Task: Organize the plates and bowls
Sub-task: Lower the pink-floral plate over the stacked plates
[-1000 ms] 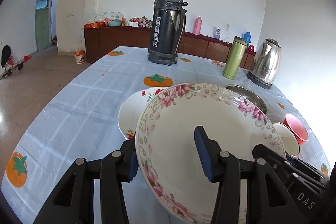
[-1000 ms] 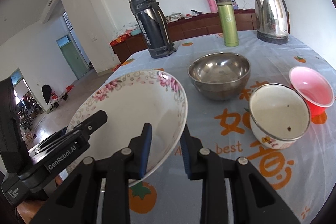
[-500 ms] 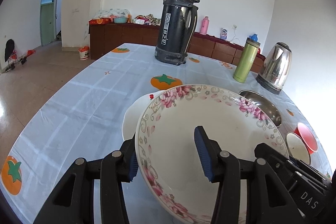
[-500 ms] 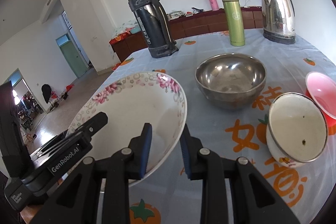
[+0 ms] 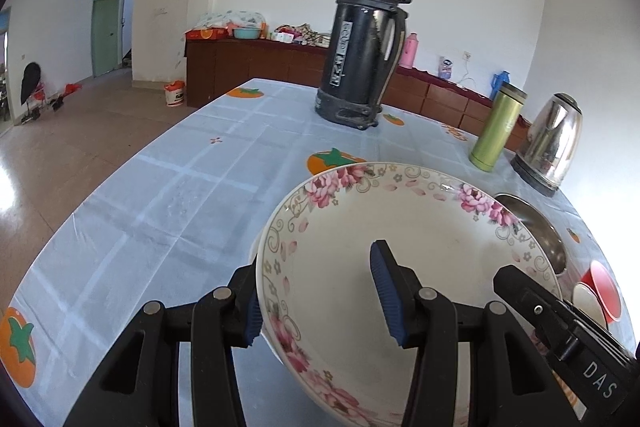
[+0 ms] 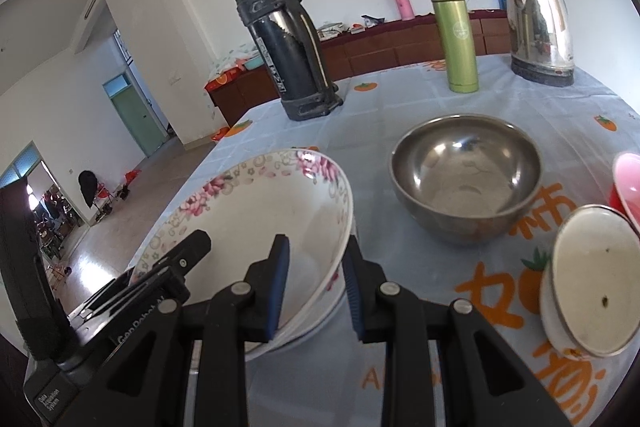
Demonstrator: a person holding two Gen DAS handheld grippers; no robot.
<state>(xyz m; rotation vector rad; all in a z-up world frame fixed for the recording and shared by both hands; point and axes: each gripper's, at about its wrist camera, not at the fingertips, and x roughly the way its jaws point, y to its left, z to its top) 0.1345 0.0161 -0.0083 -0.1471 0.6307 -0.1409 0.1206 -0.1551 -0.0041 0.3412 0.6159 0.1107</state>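
Left wrist view
Left tool (image 5: 320, 291): clamped across the near rim of the floral plate (image 5: 420, 267), one pad under the edge, one inside the well
Plate position: held tilted above the counter (image 5: 168, 211), close over a second white plate whose edge barely peeks out at its left side
Background: tall black flask (image 5: 366, 43), green bottle (image 5: 496, 129) and kettle (image 5: 550, 141) stand well behind

Right wrist view
Right tool (image 6: 314, 287): jaws close together, pinching the opposite rim of the same floral plate (image 6: 256, 227)
Underneath: rim of the lower plate (image 6: 320, 323) shows just below the held one (whether they touch I cannot tell)
Neighbours: steel bowl (image 6: 466, 177) just beside on the right; white enamel bowl (image 6: 588, 287) and pink bowl (image 6: 626, 183) further right

Step in hand: judged as stacking, with both tools carrying the floral plate onto the other plate
Next move: likely level the plate, centre it over the lower rim, lower it gently, then release both grips, keeping clear of the steel bowl
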